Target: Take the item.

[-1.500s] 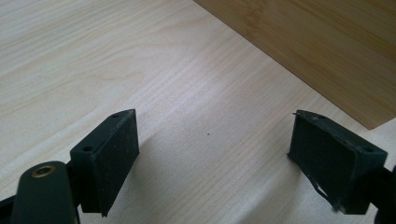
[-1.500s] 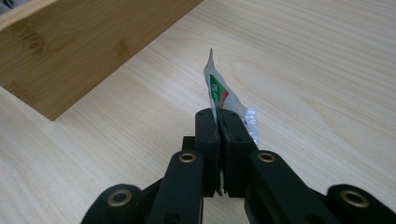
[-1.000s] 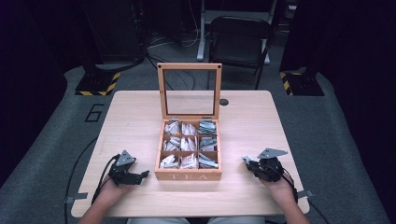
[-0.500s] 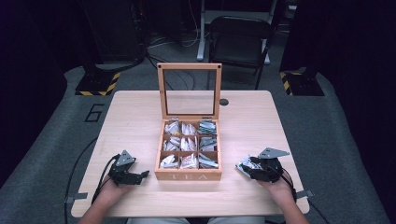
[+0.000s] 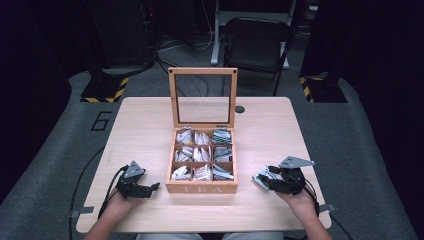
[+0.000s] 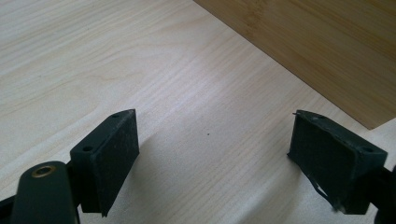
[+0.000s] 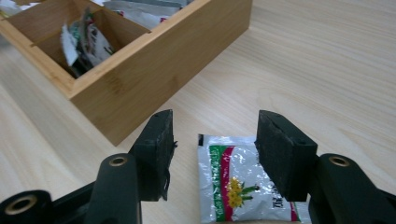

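**Right tool: packet out of box, jaws parted**

Right tool [image 7: 212, 154] open astride a tea packet [image 7: 236, 182] that a second ago was absent; apparently released onto the worktop [image 5: 280, 125]. Tea box [image 5: 202, 186] beyond-left. Left tool [image 6: 212, 163] open, empty. Removal step seems complete.

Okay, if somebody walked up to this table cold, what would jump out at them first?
Probably the open wooden tea box at the table's middle, its glass-paned lid standing upright and its nine compartments stuffed with tea packets. Next, the silver foil tea packet with a red-and-green flower print lying flat on the pale wooden table, between the open jaws of the right gripper. The left gripper sits open over bare wood beside the box.
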